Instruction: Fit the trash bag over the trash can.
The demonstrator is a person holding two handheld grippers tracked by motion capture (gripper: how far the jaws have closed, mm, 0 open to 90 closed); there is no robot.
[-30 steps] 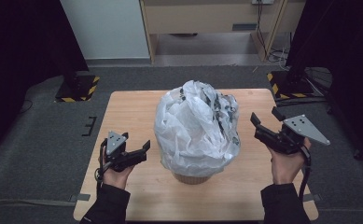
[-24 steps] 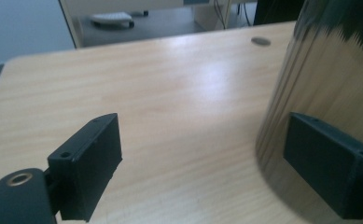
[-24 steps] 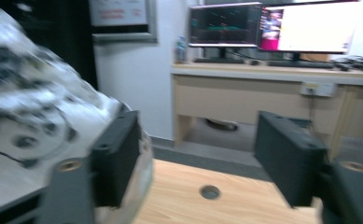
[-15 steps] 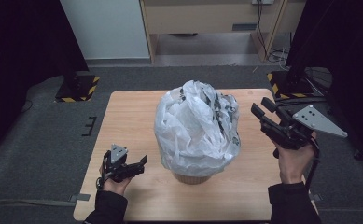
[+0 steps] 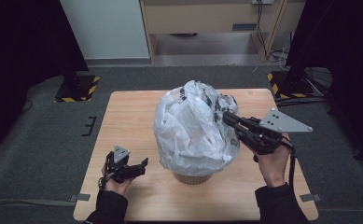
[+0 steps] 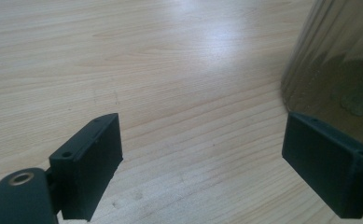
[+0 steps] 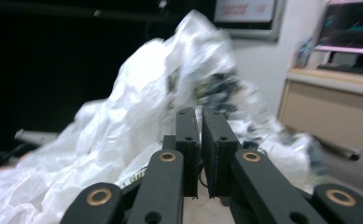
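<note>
A crumpled white plastic bag [image 5: 193, 130] bulges out of a tan round container [image 5: 193, 178] at the middle of the wooden table [image 5: 128, 116]. My right gripper [image 5: 226, 115] points left, its tips against the bag's upper right side. Its jaws have just been closing and now stand shut. In the right gripper view the pads [image 7: 216, 140] sit almost together before the bag [image 7: 123, 121], and I see no fold between them. My left gripper [image 5: 143, 167] lies low at the front left, open and empty, its jaws [image 6: 202, 154] wide over bare wood beside the container's wall [image 6: 333, 70].
Black-and-yellow striped stand bases [image 5: 79, 88] [image 5: 291, 84] sit on the grey floor beyond the table's far corners. A wooden cabinet [image 5: 207, 18] stands at the back. Bare wood lies left of the bag and along the front edge.
My right gripper has swung left and up to the bag while its jaws closed. My left hand has sunk toward the table at the front left, jaws still open.
</note>
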